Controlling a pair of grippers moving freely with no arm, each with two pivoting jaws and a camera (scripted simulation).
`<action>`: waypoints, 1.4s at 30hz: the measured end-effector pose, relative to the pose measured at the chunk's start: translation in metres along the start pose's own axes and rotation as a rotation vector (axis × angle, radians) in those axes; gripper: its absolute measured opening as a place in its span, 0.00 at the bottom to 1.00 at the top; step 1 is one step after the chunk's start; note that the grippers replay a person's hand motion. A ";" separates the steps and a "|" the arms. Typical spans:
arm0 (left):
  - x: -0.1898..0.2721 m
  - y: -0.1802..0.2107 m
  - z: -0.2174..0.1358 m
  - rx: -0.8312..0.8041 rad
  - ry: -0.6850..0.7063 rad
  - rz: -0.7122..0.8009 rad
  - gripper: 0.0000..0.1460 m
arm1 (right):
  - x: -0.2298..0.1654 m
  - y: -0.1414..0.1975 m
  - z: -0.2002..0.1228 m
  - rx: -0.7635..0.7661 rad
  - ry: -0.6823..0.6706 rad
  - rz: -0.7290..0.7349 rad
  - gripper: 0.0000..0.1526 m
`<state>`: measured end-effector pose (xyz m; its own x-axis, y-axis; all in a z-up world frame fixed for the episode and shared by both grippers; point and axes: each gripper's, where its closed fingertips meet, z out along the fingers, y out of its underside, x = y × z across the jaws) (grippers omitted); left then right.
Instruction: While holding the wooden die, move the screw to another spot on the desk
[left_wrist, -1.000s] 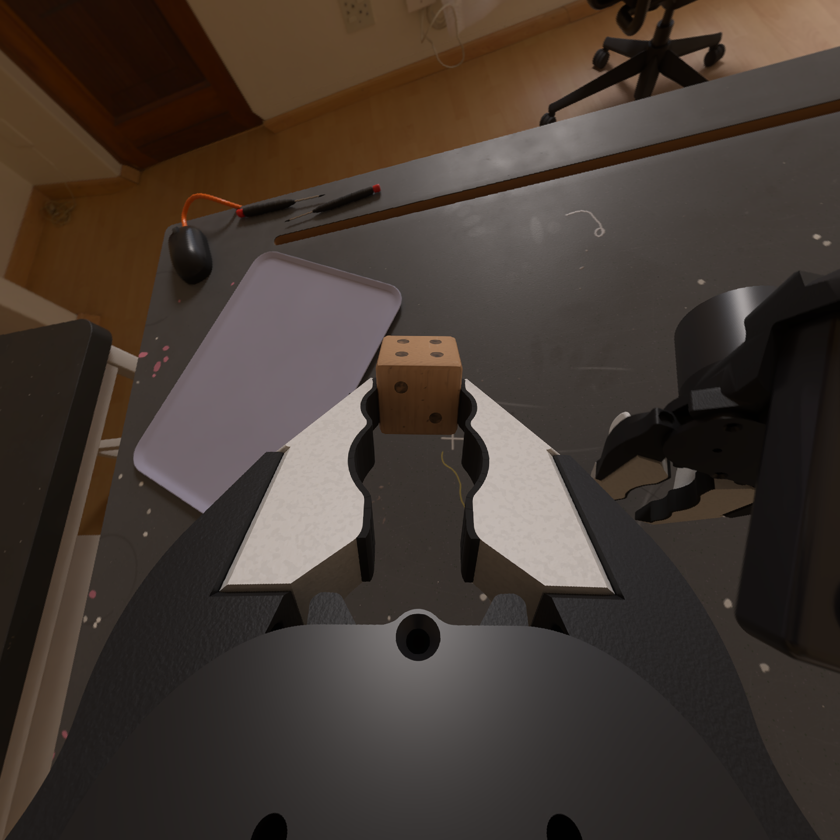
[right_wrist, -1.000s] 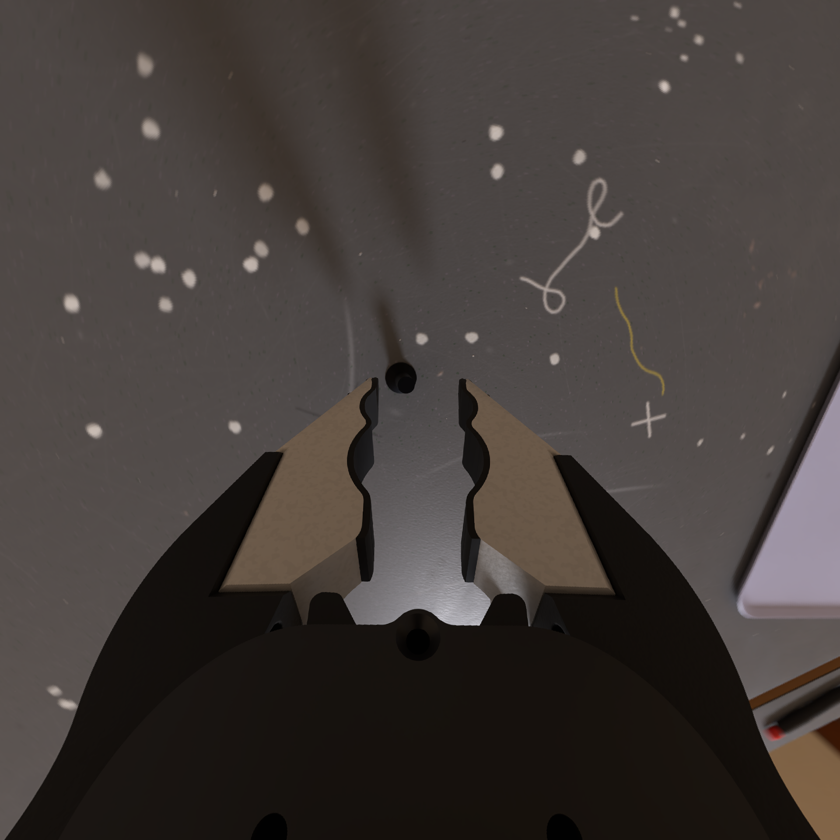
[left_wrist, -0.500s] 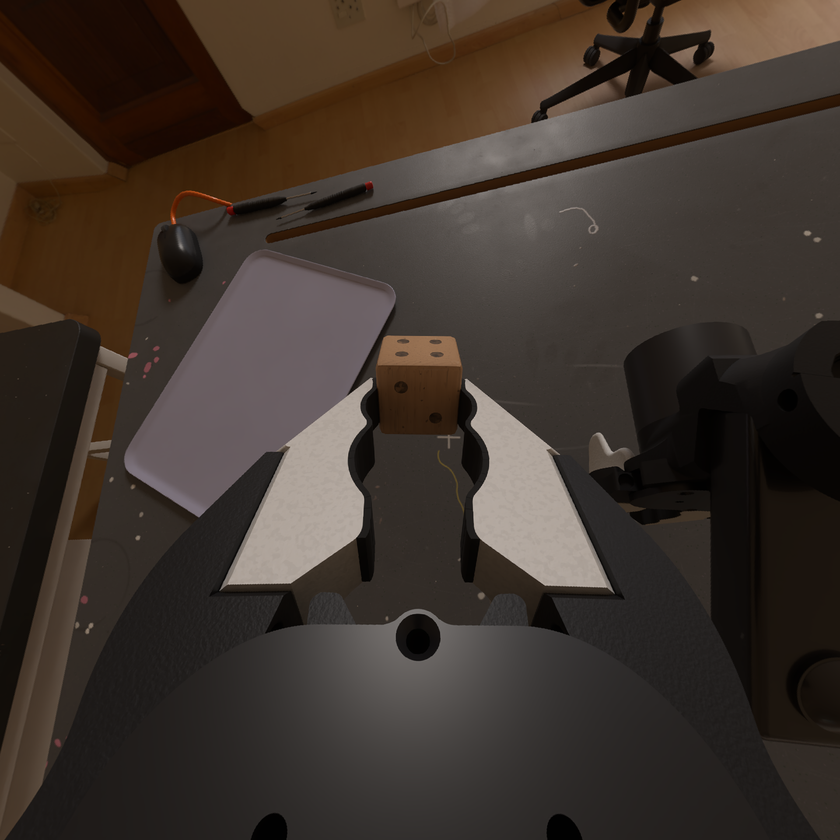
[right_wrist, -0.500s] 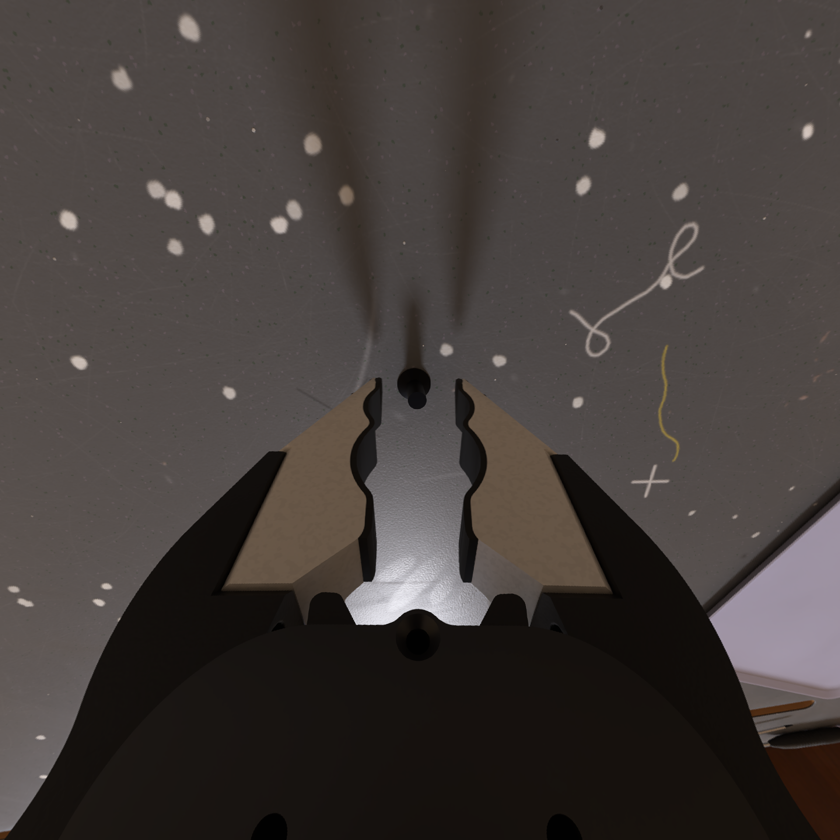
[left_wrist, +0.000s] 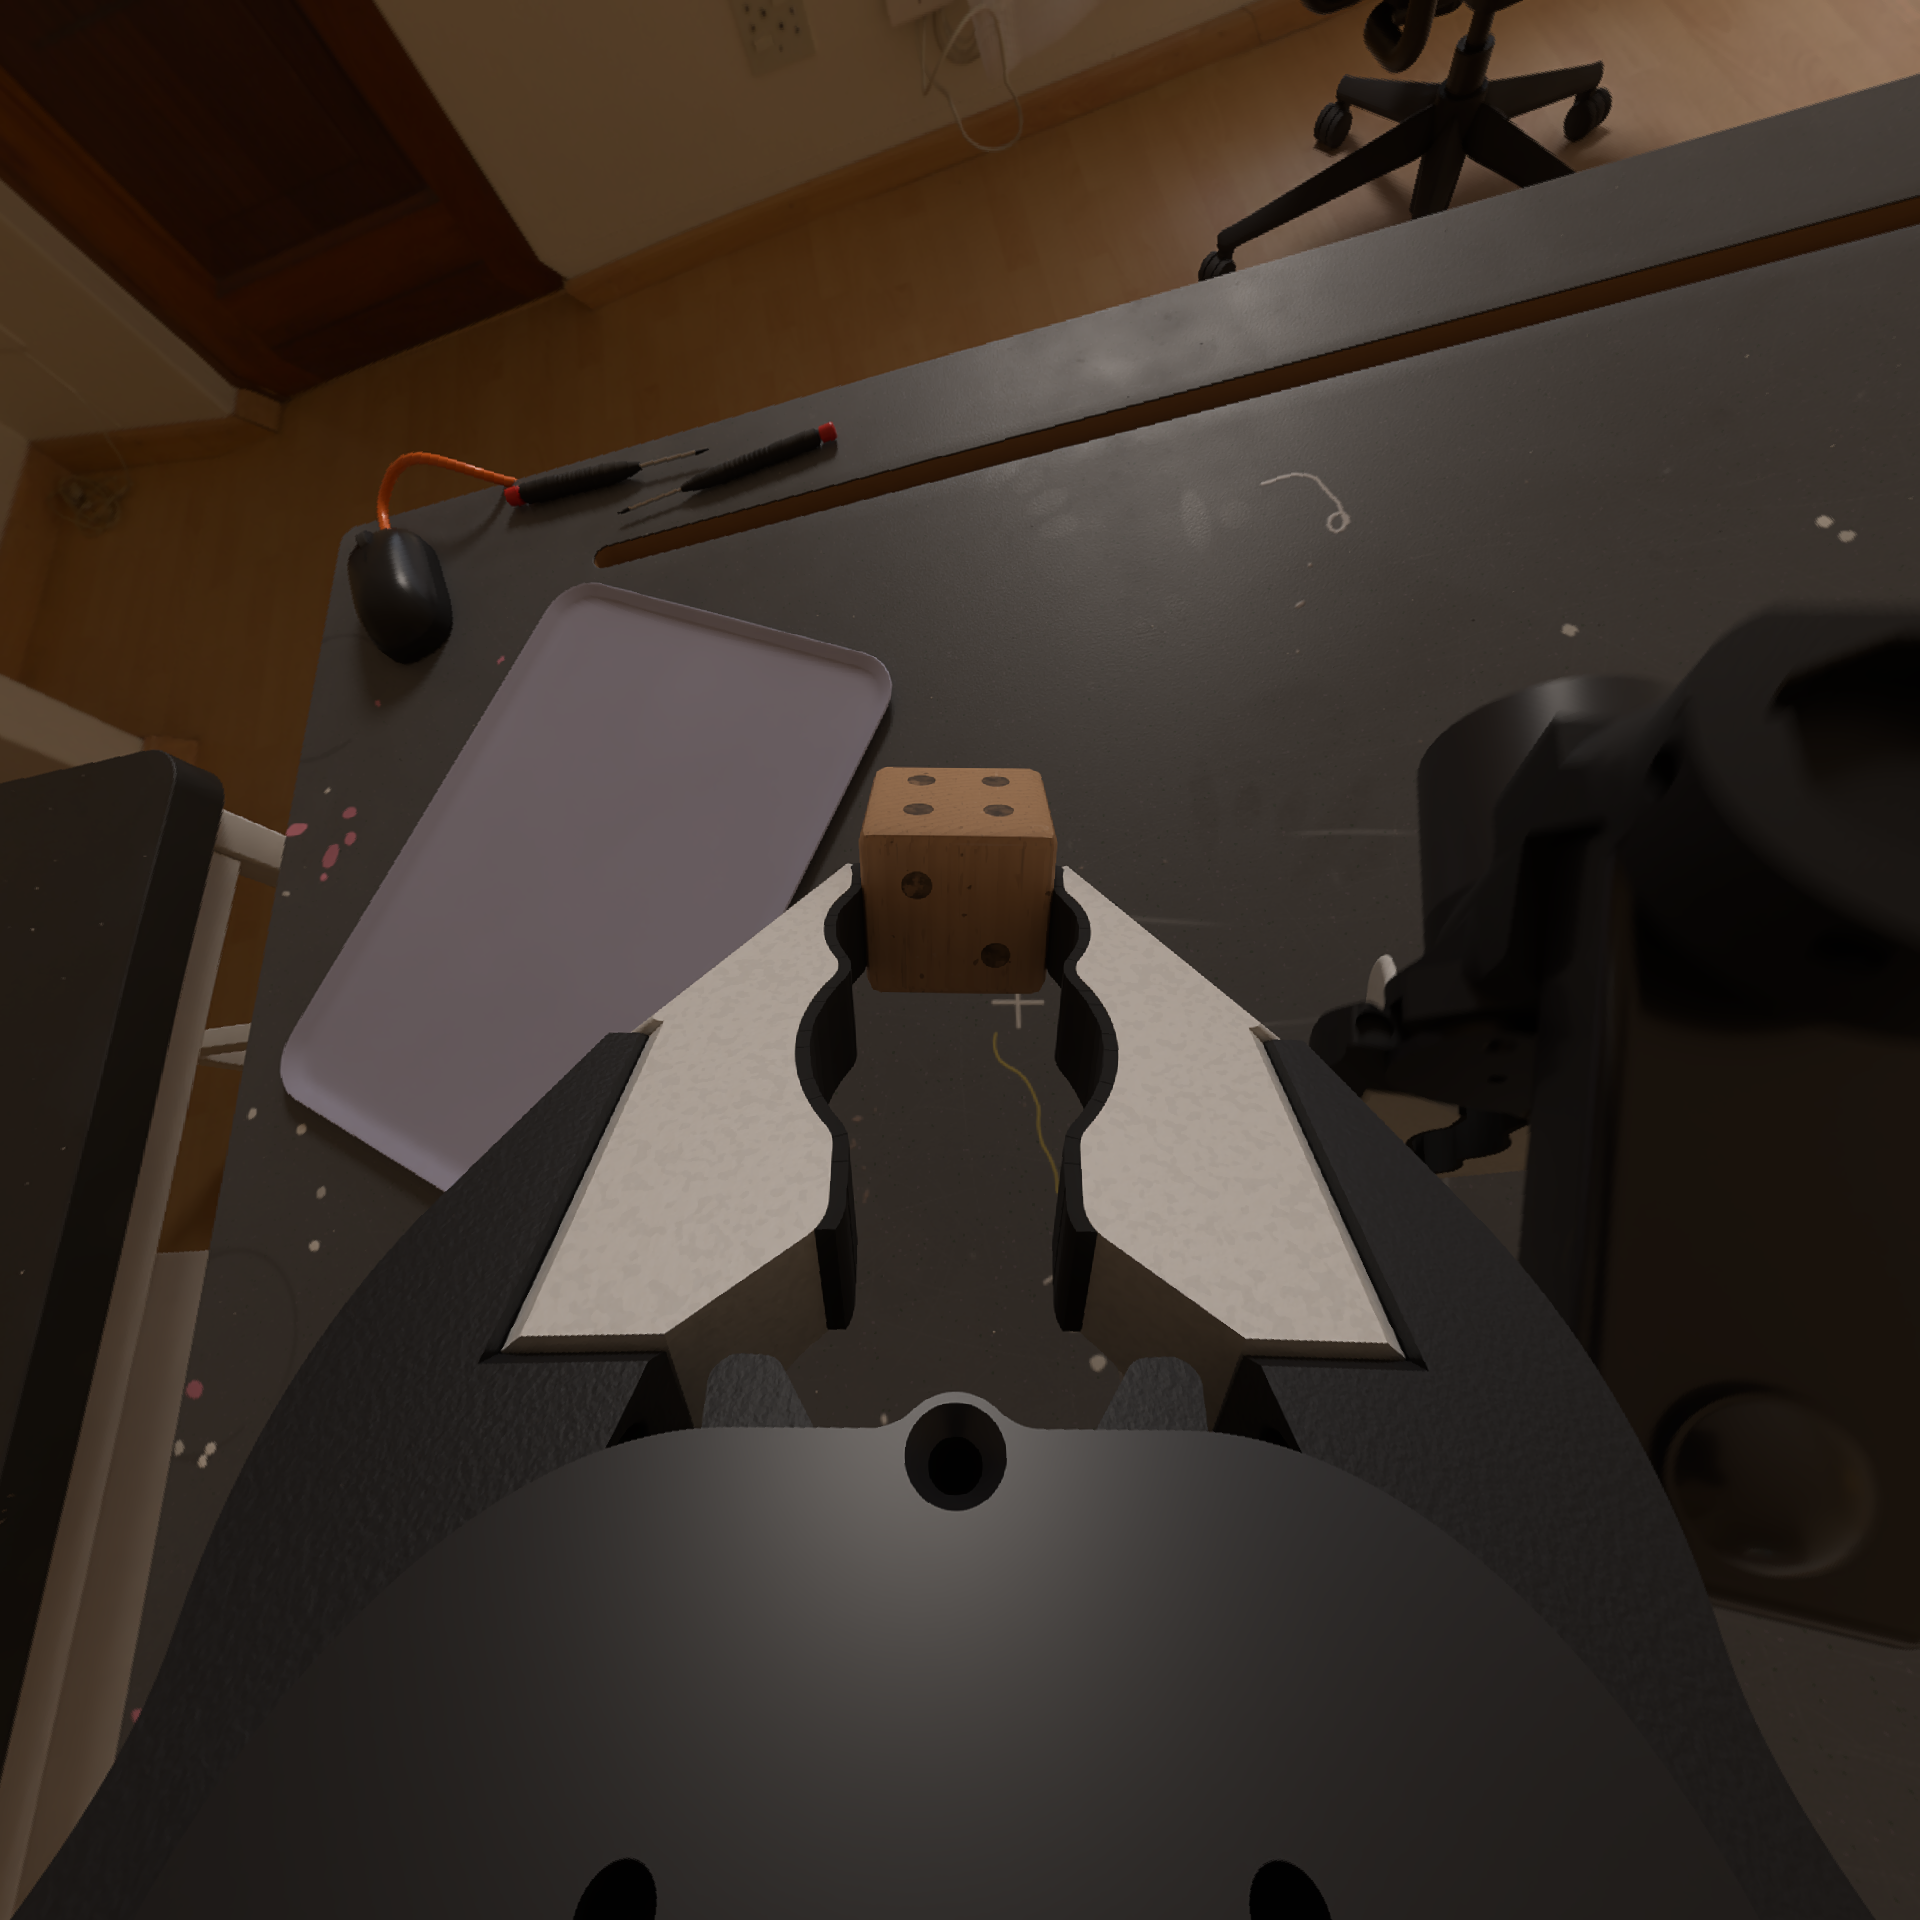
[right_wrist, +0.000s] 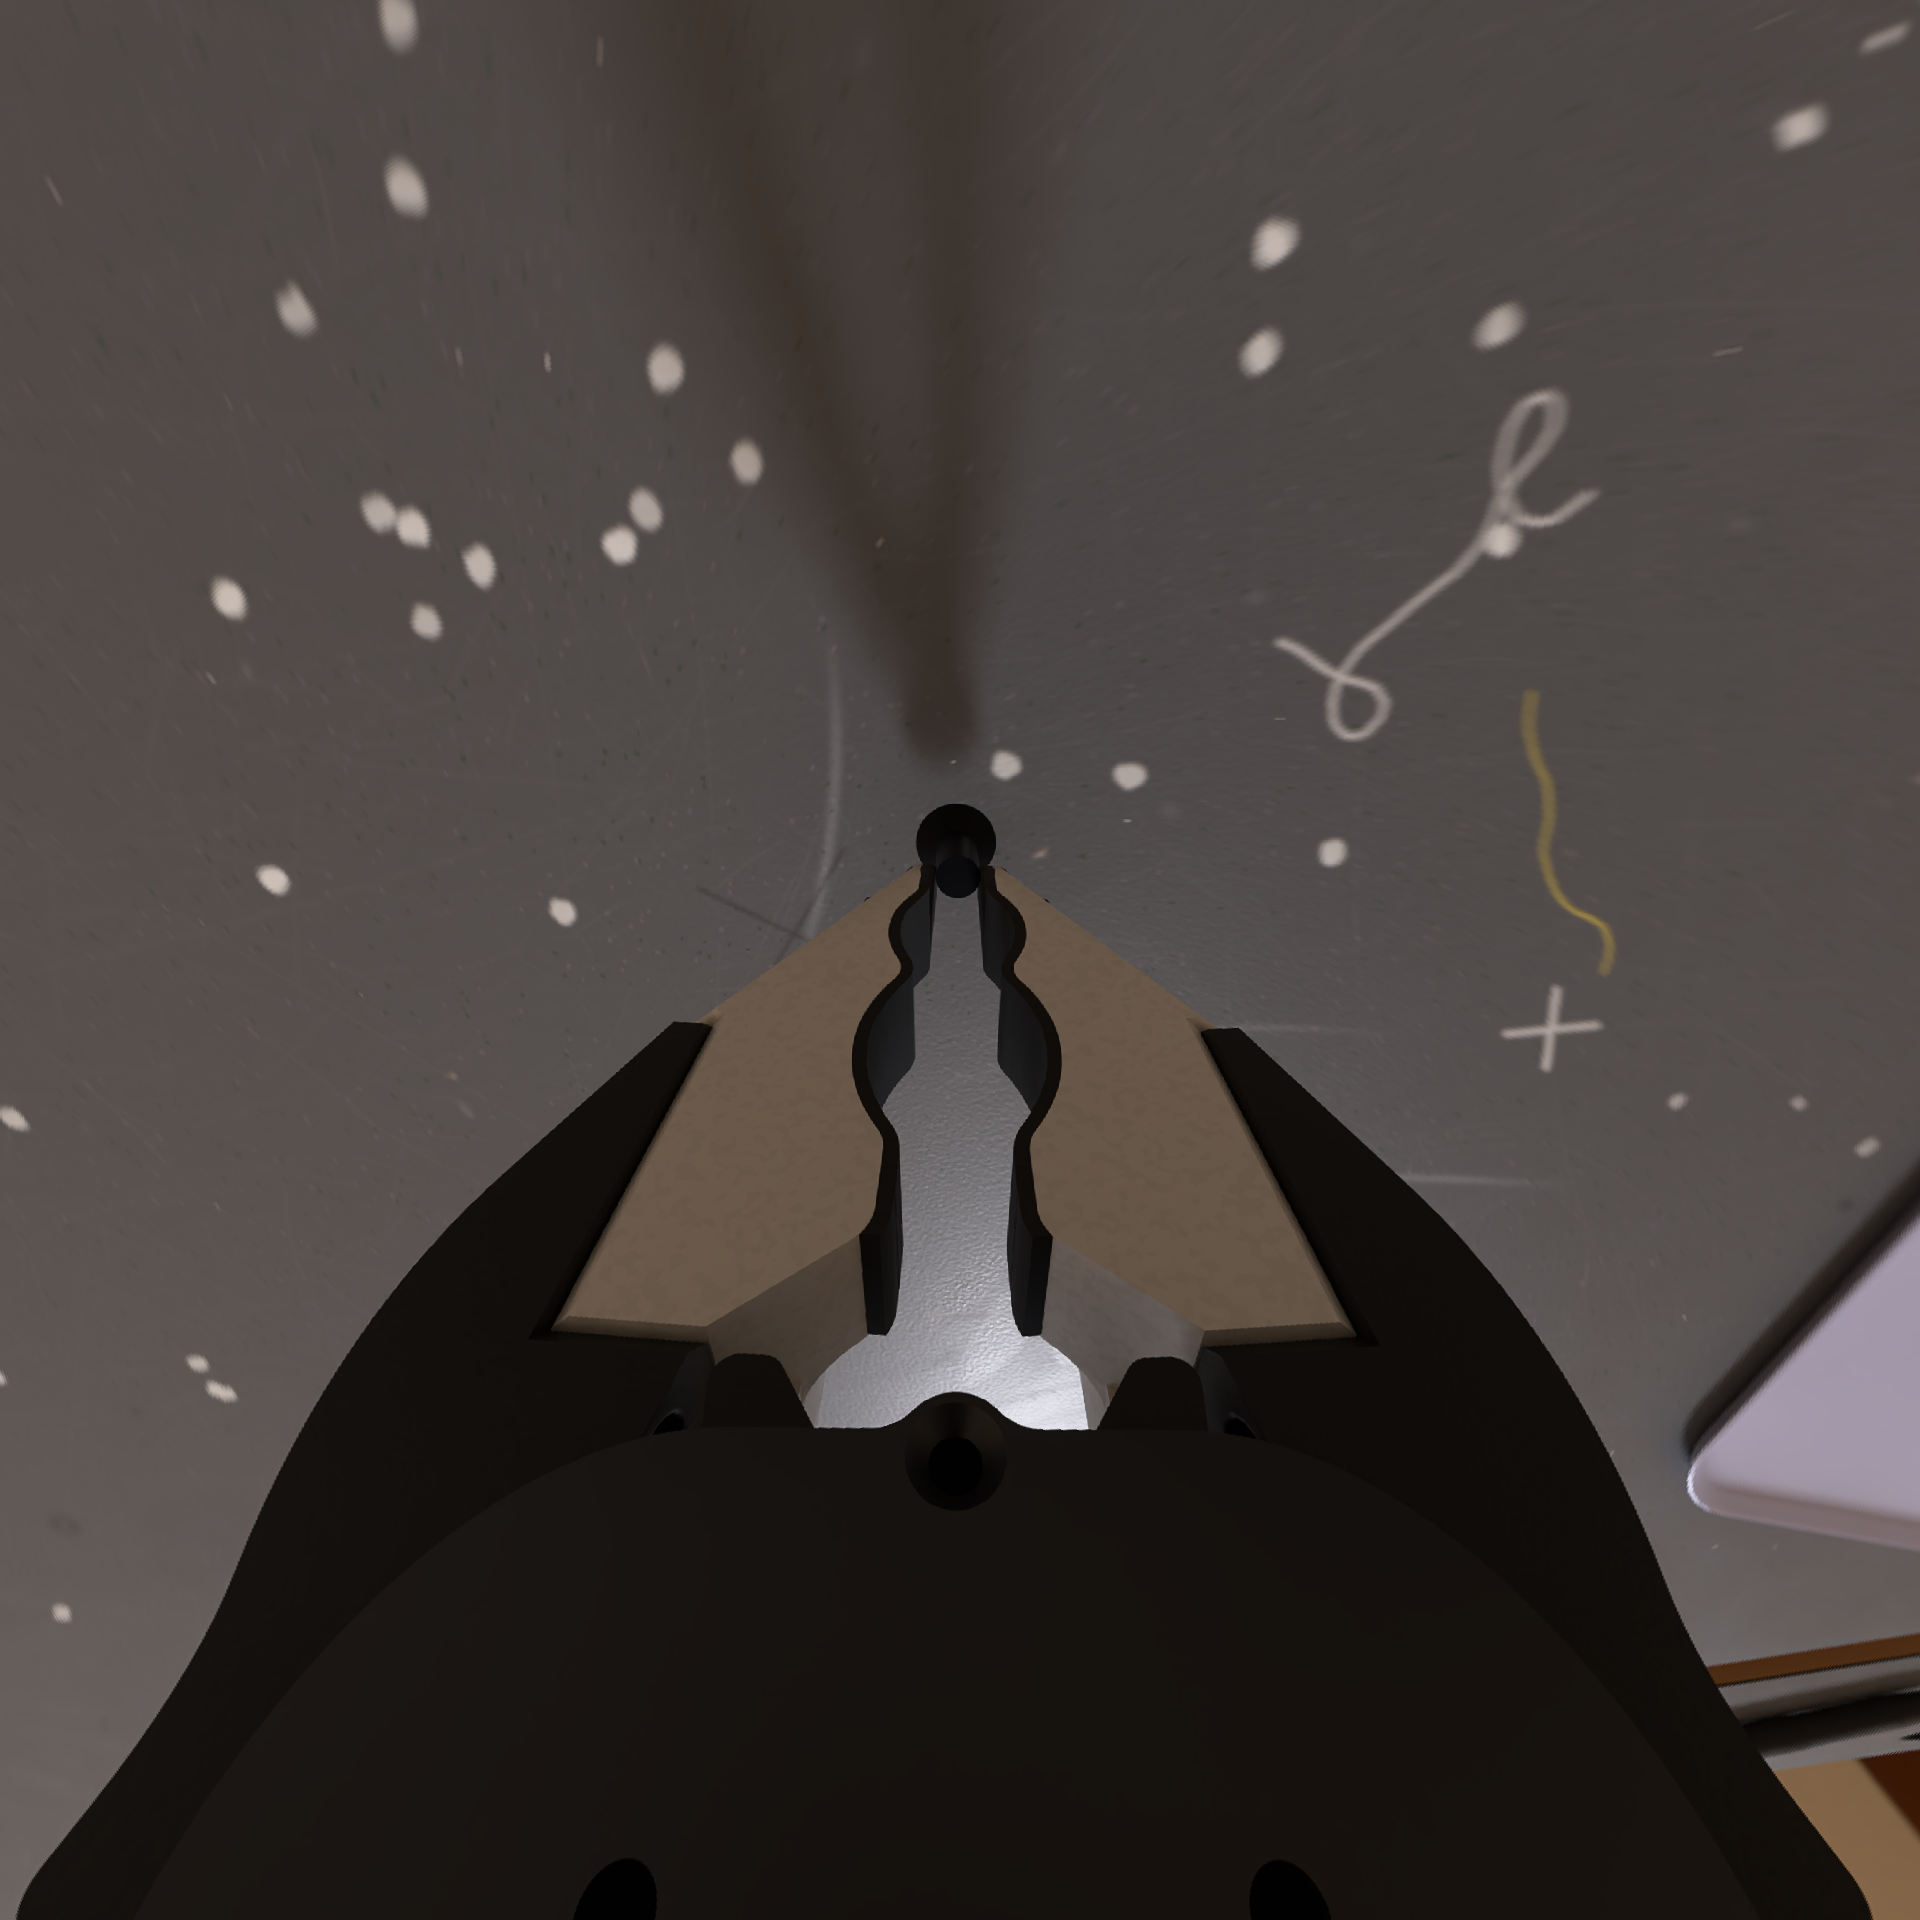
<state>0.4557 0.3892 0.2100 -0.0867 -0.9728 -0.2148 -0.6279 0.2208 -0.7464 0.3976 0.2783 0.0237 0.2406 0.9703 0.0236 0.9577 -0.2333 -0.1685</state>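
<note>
The left gripper (left_wrist: 957, 914) is clamped on the wooden die (left_wrist: 957, 883), pinching its two side faces between the pale fingertips (left_wrist: 831, 914). The die is held clear above the dark surface (left_wrist: 1195, 644), with its four-dot face turned up and away and a two-dot face toward the camera.

The right gripper (right_wrist: 957, 883) has its tan fingers (right_wrist: 800, 1091) drawn close together, and their tips are clamped on the screw (right_wrist: 956, 847). The screw is small and black. Its long axis runs nearly along the line of the fingers: the round head points away from the gripper, toward the surface (right_wrist: 416, 935), and the end of the shank faces the camera. The head sticks out just past the fingertips, and a soft shadow lies on the surface beyond it. Whether the screw touches the surface cannot be told.

In the left wrist view the right gripper (left_wrist: 1444, 1070) shows as a dark bulk at the right, low over the surface, just beside the left one. A pale lilac tray (left_wrist: 582, 883) lies flat to the left of the die, and its corner (right_wrist: 1818, 1455) shows at the right edge of the right wrist view. Near the far left corner sit a black mouse (left_wrist: 400, 592) and two thin black probes (left_wrist: 675, 468) with an orange lead. White specks, a white cross (right_wrist: 1550, 1029) and a yellow squiggle (right_wrist: 1558, 842) mark the surface to the right of the screw. An office chair (left_wrist: 1455, 135) stands on the wooden floor beyond.
</note>
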 end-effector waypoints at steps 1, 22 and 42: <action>0.000 0.000 0.000 0.000 0.001 0.000 0.23 | 0.002 -0.003 -0.008 0.040 0.020 0.026 0.05; 0.012 -0.007 -0.007 0.044 0.048 0.034 0.23 | -0.238 0.061 -0.044 0.767 0.048 1.719 0.05; 0.011 -0.006 -0.005 0.036 0.047 0.034 0.23 | -0.249 0.062 -0.029 0.182 0.446 1.210 0.23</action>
<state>0.4543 0.3764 0.2153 -0.1442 -0.9667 -0.2115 -0.5961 0.2555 -0.7612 0.4016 0.0204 0.0361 0.9959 0.0397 0.0811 0.0717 -0.8940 -0.4423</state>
